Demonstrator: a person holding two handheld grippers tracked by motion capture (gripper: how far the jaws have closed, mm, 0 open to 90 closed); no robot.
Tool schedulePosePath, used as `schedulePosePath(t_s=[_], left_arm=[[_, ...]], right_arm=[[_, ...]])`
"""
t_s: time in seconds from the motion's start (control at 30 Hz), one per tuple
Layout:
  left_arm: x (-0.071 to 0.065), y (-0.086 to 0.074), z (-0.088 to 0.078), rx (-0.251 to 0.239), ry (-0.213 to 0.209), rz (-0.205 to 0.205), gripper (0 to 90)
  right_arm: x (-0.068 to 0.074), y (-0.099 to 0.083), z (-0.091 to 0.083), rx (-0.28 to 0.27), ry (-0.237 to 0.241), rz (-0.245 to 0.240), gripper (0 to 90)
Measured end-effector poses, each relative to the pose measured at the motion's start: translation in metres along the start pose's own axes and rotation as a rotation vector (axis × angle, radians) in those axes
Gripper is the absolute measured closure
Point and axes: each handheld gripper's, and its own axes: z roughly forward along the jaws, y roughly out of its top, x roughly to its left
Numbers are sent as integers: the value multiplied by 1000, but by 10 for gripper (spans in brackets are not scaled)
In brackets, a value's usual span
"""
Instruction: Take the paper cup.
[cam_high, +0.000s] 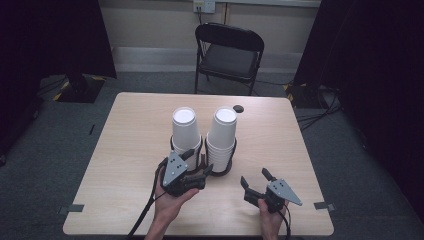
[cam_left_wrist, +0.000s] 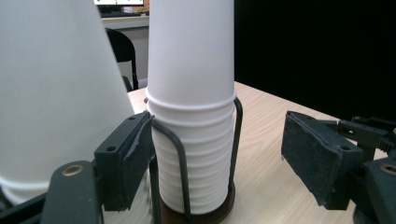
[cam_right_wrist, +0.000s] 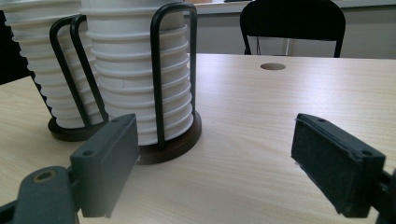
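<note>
High view: my left hand comes in from the bottom edge, palm under the left hand-held gripper (cam_high: 197, 162), which is tilted up and angled toward the foot of the two stacks. Its jaws stand apart, with no grip on anything. My right hand holds the right hand-held gripper (cam_high: 254, 176) low over the surface (cam_high: 135, 150), well to the right of the stacks. Its jaws are spread wide and hold nothing. The left cup stack (cam_high: 185, 132) and right cup stack (cam_high: 223, 132) stand upright, side by side, mid-surface. They are white paper cups, nested upside down. A dark wire holder (cam_high: 220, 170) rings the base of the right one. The left jaws sit just at the near side of the two bases.

Left gripper view: the left hand-held gripper (cam_left_wrist: 219, 158) looks straight at the right cup stack (cam_left_wrist: 191, 70), framed between the jaws. One pad is close against a wire of the wire holder (cam_left_wrist: 180, 154); I can't tell if they touch. The other pad is clear off to the side. The left cup stack (cam_left_wrist: 51, 93) looms blurred at the edge. The rims are ribbed low down, with a smooth top cup.

Right gripper view: the right hand-held gripper (cam_right_wrist: 215, 158) has its jaws wide, with bare surface between them. The right cup stack (cam_right_wrist: 135, 74) is nearer, ahead of one jaw but apart from it, and the left cup stack (cam_right_wrist: 37, 60) is behind it.
</note>
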Motion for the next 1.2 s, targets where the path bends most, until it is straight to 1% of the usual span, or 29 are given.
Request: schedulePosePath(t_s=[0.1,0.13,0.17,0.3,0.37,0.53,0.6,0.7,0.73,0.8,0.87,0.93,1.0,1.13,1.2], left_arm=[[-1,4,2,-7,-10,5,254],[-1,7,3,-14,-31,7,259],[-2,8,4,-17,-35,11,269],[-4,14,9,-11,-40,28,268],[-4,17,11,-7,-37,29,258],[-2,27,17,-14,-49,28,249],[-2,31,18,-15,-48,31,245],[-3,39,21,-9,-43,61,243],[-3,42,22,-6,-51,67,243],[-5,48,23,-10,-37,80,243],[-5,53,24,-10,-36,92,243],[-4,58,26,-15,-39,93,243],[-4,60,28,-15,-36,94,243],[-4,69,34,-13,-30,93,242],[-4,73,37,1,-20,99,242]], right_arm=[[0,0,0,2,0,1,146],[0,0,0,4,0,3,147],[0,0,0,4,-1,2,147],[0,0,0,-2,4,2,148],[0,0,0,-3,5,3,148],[0,0,0,-3,3,5,147],[0,0,0,-3,2,7,148],[0,0,0,-3,3,3,148],[0,0,0,-3,3,4,148],[0,0,0,-2,3,4,149],[0,0,0,-2,4,3,149],[0,0,0,-2,3,4,150],[-1,0,0,-2,3,5,150],[0,0,0,-3,3,7,150],[-1,0,0,-3,4,8,150]])
